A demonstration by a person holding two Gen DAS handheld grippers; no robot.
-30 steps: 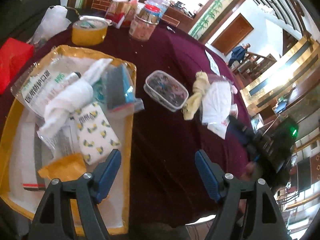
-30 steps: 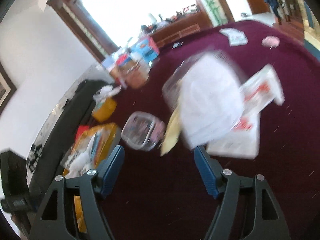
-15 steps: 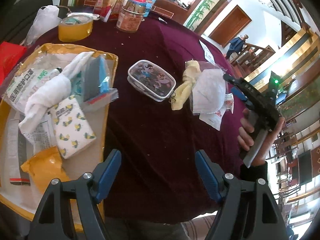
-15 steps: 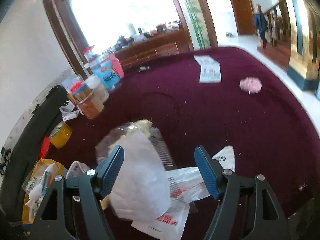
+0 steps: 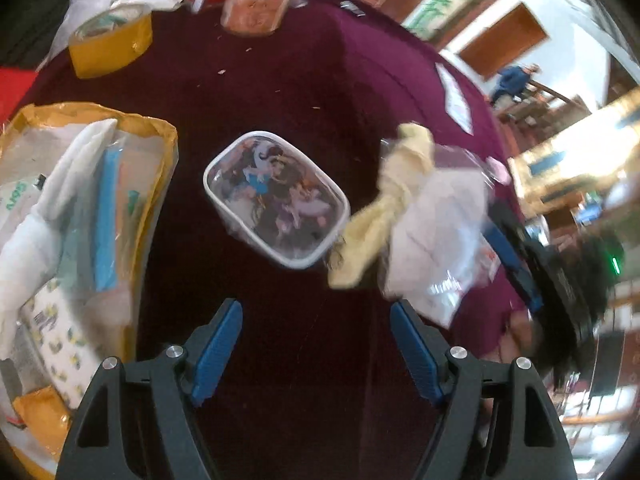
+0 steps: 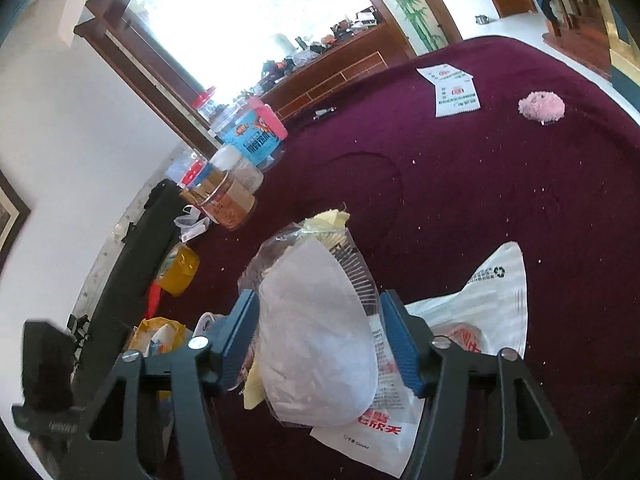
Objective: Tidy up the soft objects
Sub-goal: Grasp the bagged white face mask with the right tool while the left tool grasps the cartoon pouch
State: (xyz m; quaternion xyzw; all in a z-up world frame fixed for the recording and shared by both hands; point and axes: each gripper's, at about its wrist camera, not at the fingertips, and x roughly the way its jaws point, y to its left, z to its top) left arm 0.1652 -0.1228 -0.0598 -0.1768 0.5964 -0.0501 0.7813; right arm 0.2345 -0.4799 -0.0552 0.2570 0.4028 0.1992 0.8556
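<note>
A clear bag holding a folded white mask [image 6: 316, 340] lies on the maroon tablecloth [image 6: 460, 184], a yellow cloth [image 6: 328, 218] poking out behind it. My right gripper [image 6: 319, 304] straddles that bag, its jaws closing, and the blue pads [image 6: 244, 320] touch both of its sides. In the left wrist view the same bag [image 5: 436, 232] and yellow cloth [image 5: 384, 208] sit right of centre, with the right gripper [image 5: 516, 264] beside them. My left gripper [image 5: 316, 312] hangs open and empty over bare cloth, just short of a clear cartoon-print pouch [image 5: 276, 200].
A yellow tray [image 5: 160, 128] at left holds a rolled white towel [image 5: 40, 216], a lemon-print tissue pack [image 5: 60, 336] and other packets. A tape roll [image 5: 110, 44] and jars [image 6: 224, 204] stand at the back. A pink pompom [image 6: 542, 106], a leaflet [image 6: 456, 92] and a white printed bag [image 6: 480, 300] lie to the right.
My right gripper came down around the bagged mask and its jaws narrowed onto it. The left gripper swung away from the tray toward the cartoon pouch, still open.
</note>
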